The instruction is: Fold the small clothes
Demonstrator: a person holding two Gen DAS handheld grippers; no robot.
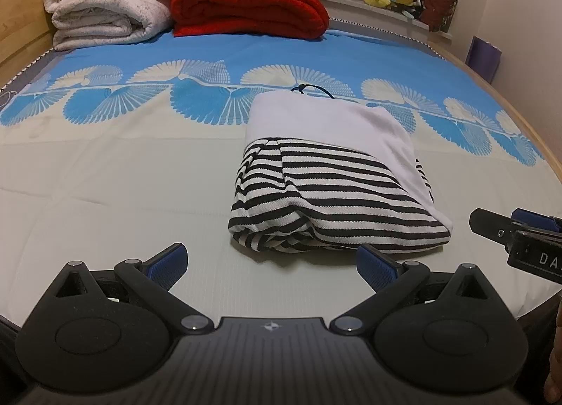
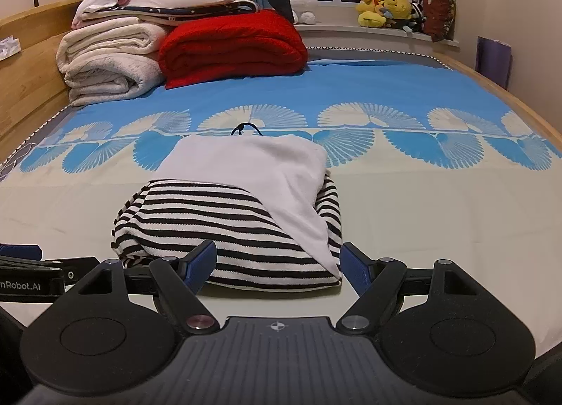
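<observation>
A small black-and-white striped garment with a white panel (image 1: 330,190) lies folded into a compact bundle on the bed, a thin black cord (image 1: 311,89) poking out at its far edge. My left gripper (image 1: 272,264) is open just short of the bundle's near left corner, nothing between its blue pads. In the right wrist view the same garment (image 2: 242,219) lies straight ahead. My right gripper (image 2: 277,264) is open, its fingers standing either side of the near folded edge without closing on it. The right gripper's fingers (image 1: 491,226) also show at the left view's right edge.
Folded white blankets (image 1: 109,8) and a red blanket (image 1: 246,4) are stacked at the head of the bed (image 1: 105,176). Plush toys (image 2: 386,8) sit on the windowsill at back right. The wooden bed frame (image 2: 31,46) runs along the left.
</observation>
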